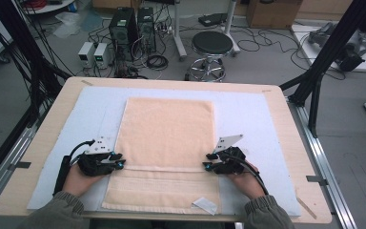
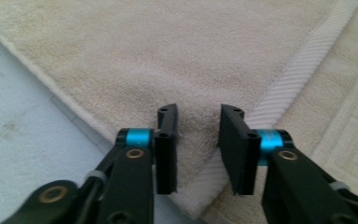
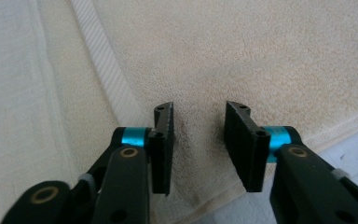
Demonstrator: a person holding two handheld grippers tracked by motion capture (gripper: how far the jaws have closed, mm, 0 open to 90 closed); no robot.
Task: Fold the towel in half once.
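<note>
A beige towel (image 1: 164, 150) lies flat on a white mat (image 1: 248, 112) covering the table (image 1: 45, 138); beyond stand a stool (image 1: 212, 45) and computer towers (image 1: 131, 28). Left gripper (image 2: 198, 133) and right gripper (image 3: 199, 133) are partly open, each straddling towel pile at a side edge, clamping nothing.
</note>
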